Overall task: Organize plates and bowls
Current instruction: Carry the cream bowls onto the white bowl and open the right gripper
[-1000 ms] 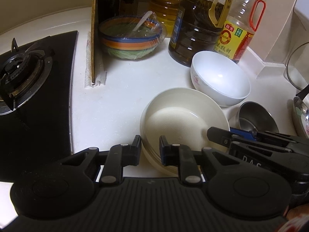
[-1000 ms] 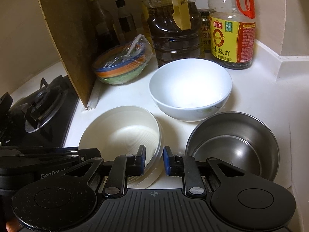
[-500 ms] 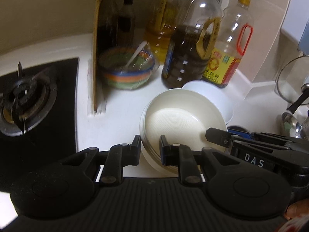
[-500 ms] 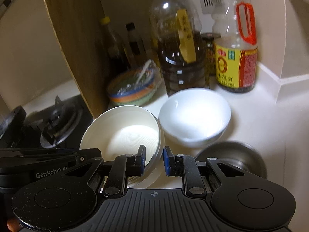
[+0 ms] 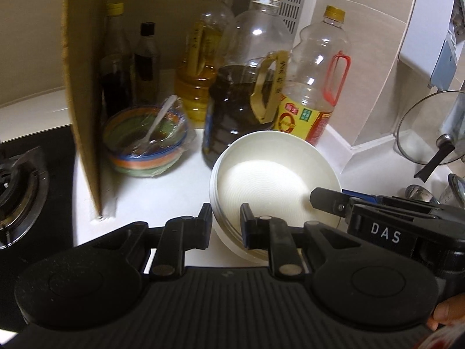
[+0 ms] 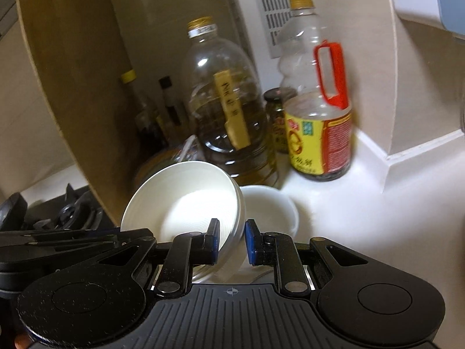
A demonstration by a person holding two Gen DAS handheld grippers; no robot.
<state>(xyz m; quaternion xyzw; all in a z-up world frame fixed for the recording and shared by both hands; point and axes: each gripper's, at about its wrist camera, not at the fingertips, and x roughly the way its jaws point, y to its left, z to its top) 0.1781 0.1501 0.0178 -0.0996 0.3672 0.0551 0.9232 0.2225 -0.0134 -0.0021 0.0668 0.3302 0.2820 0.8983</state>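
A stack of cream ribbed bowls [image 5: 273,186] hangs tilted above the white counter, held from two sides. My left gripper [image 5: 225,226] is shut on its near rim. My right gripper [image 6: 231,240] is shut on the opposite rim of the same stack [image 6: 186,203], one pad inside and one outside. The right gripper's fingers [image 5: 328,202] reach in over the stack's right edge in the left wrist view. A plain white bowl [image 6: 270,209] sits on the counter just behind and below the stack.
A striped bowl under plastic wrap with a spoon [image 5: 145,142] stands beside an upright wooden board [image 5: 84,87]. Oil bottles [image 5: 241,101] and a red-handled bottle [image 5: 316,87] line the back corner. A gas burner [image 5: 17,192] lies left, a glass lid [image 5: 427,128] right.
Both grippers have risen together with the cream bowl stack, lifting it off the counter. The white bowl now sits lower behind it and the steel bowl has left view.
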